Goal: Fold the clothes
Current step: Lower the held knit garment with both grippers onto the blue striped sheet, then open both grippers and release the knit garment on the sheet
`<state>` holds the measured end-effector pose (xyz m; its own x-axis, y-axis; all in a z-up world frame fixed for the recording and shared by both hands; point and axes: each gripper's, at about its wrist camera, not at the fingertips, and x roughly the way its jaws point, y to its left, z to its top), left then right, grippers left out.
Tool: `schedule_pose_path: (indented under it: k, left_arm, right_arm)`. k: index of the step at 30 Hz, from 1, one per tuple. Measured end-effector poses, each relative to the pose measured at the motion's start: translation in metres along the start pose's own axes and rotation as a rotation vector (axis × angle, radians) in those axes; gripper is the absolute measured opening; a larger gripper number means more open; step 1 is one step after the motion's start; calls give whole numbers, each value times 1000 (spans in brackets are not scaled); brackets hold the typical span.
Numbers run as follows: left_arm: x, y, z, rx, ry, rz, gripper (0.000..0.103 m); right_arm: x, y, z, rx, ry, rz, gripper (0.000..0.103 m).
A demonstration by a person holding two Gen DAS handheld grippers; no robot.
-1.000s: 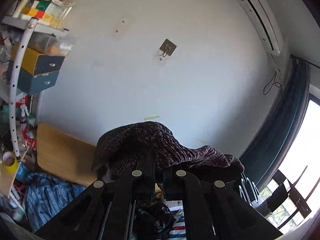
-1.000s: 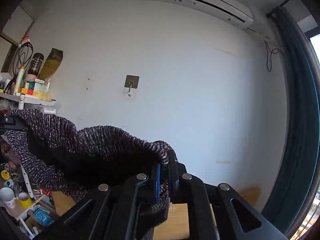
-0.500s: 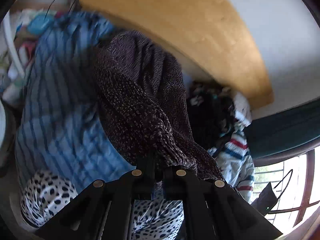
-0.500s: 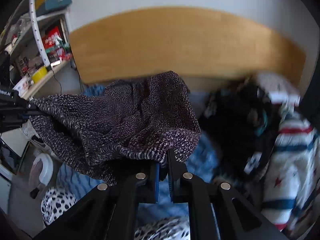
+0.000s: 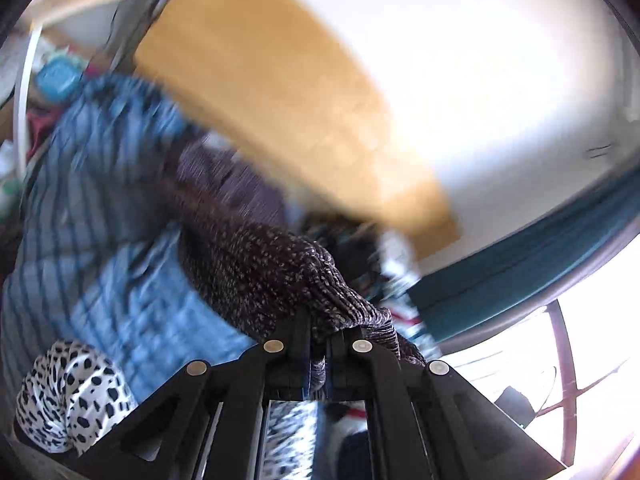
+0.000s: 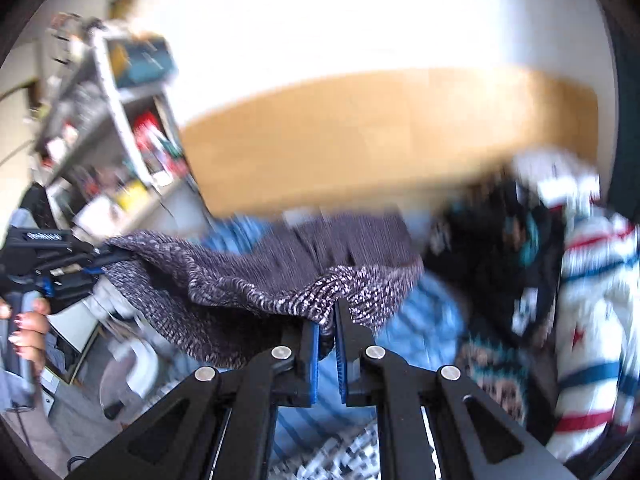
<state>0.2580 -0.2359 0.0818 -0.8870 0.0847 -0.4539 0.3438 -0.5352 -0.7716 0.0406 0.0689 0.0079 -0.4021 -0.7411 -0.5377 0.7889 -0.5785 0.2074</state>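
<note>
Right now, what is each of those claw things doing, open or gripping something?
Left gripper: shut on the dark knit sweater.
Right gripper: shut on the same sweater's edge.

one knit sweater (image 6: pixel 280 276), two hand-held grippers (image 5: pixel 319 344) (image 6: pixel 327 330), one wooden headboard (image 6: pixel 380 136)

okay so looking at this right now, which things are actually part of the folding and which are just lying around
In the job:
dark knit sweater, pinched at two edges
left tongs
right tongs

Lying about:
blue striped cloth
spotted fabric
red-and-blue striped garment
cluttered shelf
wooden headboard
</note>
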Motion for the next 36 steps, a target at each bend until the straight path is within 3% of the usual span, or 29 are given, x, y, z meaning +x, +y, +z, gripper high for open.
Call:
schedule_pose_path:
  k: [7,10,11,14,16,17,20,22,24,30,31,32,33,34,35,36]
  left_arm:
    - [-68,-75,15,172,-106,-196,5]
    - [-67,-78,6,208,-120,-172,5]
    - [-54,-64,2,174,-84,-143,5]
    - [-13,-21,-9,71,23,-57,4]
    - [20,19,-19,-18,119,31,4]
    - [30,36,-23,-60,142,51,4]
    - [56,74,-28,-156,190,101,4]
    - [72,78,-14,-161,178,131,4]
    - [94,76,12,-155,166,174,4]
    - [196,70,131,-196,73,270,5]
    - [222,74,149,-217,82,313,14]
    - [247,84,160,-236,121,368,38]
    - [272,94,170,-256,160,423,52]
    - [288,104,172,-290,189,468,64]
    - [300,115,169,-318,208,471,64]
    - [305,122,163,-331,225,454,64]
  right_arm:
    - [-105,53,66,-158,-277,65,8]
    - [-120,65,66,-189,-309,61,9]
    - [-121,67,63,-194,-309,55,10]
    - [-82,57,36,-152,-169,62,11]
    - [-40,42,5,-95,-11,64,11]
    - [-20,35,-9,-66,66,66,11]
    - [13,15,-39,23,185,76,11]
    - [34,6,-36,42,210,57,11]
    - [68,-5,-11,48,210,28,11]
    - [170,-37,63,69,208,-57,12]
    - [187,-43,75,73,208,-73,20]
    - [214,-51,82,87,231,-116,53]
    - [248,-63,86,96,290,-184,78]
    - [275,-72,83,105,364,-237,75]
    - [297,-80,75,125,442,-254,60]
    - [312,-87,63,156,503,-228,57]
